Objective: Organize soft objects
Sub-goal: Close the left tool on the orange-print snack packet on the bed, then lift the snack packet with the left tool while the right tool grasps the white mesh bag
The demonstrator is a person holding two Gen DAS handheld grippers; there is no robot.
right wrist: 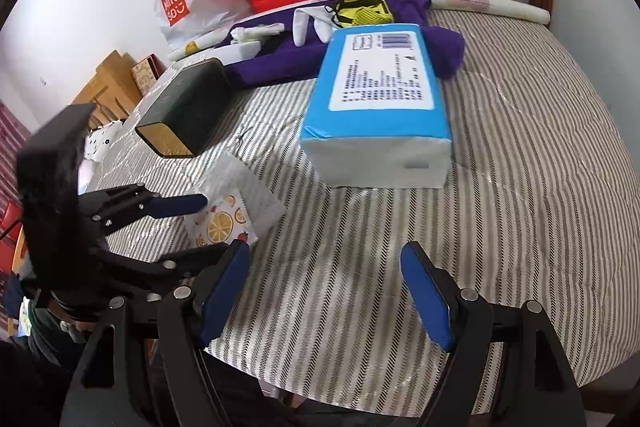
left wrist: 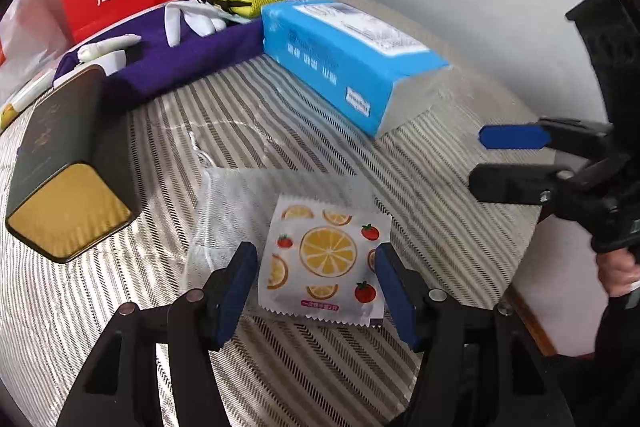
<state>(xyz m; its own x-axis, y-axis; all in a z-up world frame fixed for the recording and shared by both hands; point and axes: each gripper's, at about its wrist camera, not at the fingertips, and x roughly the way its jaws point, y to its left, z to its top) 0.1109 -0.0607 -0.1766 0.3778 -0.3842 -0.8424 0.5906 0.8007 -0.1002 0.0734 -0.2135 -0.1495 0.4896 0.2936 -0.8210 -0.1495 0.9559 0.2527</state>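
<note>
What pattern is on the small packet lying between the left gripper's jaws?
Orange slices and small red tomatoes on white packet; clearest in the left wrist view.

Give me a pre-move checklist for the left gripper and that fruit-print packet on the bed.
1. Left gripper open: ok, pads clear of the fruit-print packet.
2. Packet between the fingers: ok, roughly centred.
3. Packet lying flat: ok, partly on a white mesh pouch.
4. Risk of pinching the pouch too: cannot tell.
5. Right gripper out of the way: ok, open, empty, over bare striped bedding.
6. Blue tissue pack clear: ok, apart from the packet.
</note>
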